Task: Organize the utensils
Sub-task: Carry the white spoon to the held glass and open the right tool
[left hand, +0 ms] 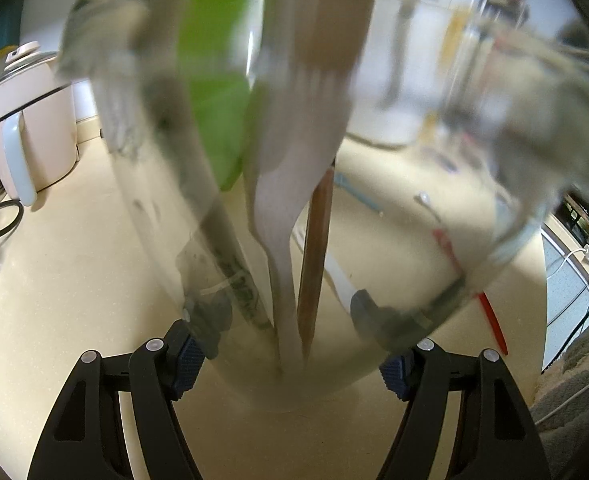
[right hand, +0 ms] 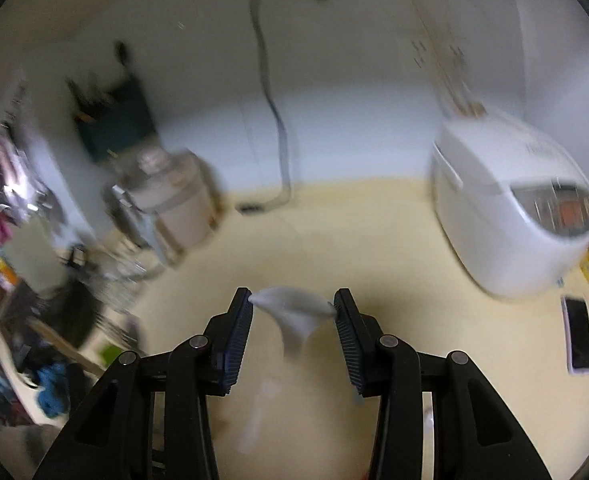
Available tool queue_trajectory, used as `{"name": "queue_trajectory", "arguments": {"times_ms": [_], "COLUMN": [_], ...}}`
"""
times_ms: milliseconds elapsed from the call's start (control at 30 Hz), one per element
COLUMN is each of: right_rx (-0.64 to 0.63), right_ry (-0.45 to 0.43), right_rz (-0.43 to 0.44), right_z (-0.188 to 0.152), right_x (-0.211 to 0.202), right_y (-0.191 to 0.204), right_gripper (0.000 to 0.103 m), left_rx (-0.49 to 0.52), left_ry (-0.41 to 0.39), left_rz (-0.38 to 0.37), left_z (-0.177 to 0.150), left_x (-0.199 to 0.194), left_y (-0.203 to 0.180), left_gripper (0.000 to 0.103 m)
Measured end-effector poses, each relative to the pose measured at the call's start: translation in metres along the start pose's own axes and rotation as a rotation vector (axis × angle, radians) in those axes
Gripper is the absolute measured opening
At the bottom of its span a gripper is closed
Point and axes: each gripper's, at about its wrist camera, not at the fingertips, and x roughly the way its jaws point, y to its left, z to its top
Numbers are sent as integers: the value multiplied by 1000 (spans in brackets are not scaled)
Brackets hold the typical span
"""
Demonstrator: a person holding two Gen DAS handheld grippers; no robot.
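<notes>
Glass jar (left hand: 374,240) between left tool's (left hand: 290,364) pads — fork (left hand: 290,184), wooden utensil (left hand: 314,256) inside; kettle (left hand: 26,128) left.

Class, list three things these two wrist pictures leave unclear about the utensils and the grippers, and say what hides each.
1. Left wrist view: the top of the glass jar and the utensil heads run off the upper edge, blurred.
2. Right wrist view: the pale utensil in the right gripper is motion-blurred; its type is unclear.
3. Right wrist view: items at the left edge are too smeared to identify.
</notes>
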Motion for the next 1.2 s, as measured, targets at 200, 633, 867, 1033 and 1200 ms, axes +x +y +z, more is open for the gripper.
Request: {"name": "queue_trajectory", "arguments": {"times_ms": [200, 633, 867, 1033, 1200], "right_rx": [-12, -234, -240, -283, -288], "right_ry": [-74, 43, 158, 249, 283], "right_rz": [243, 337, 328, 338, 345], "right_z": [32, -5, -28, -49, -59], "right_x": [-35, -11, 22, 41, 54], "right_y": [34, 108, 104, 114, 121], "right_gripper": [42, 42, 42, 42, 43], "left_rx": [0, -2, -6, -7, -7], "left_ry": [-1, -4, -4, -3, -3], "left_rz": [0, -1, -4, -5, -4], "left_z": [0, -1, 0, 0, 0], "left_x": [0, 0, -1, -1, -1], "left_y": [0, 1, 2, 2, 3], "left_gripper": [76, 76, 76, 76, 76]}}
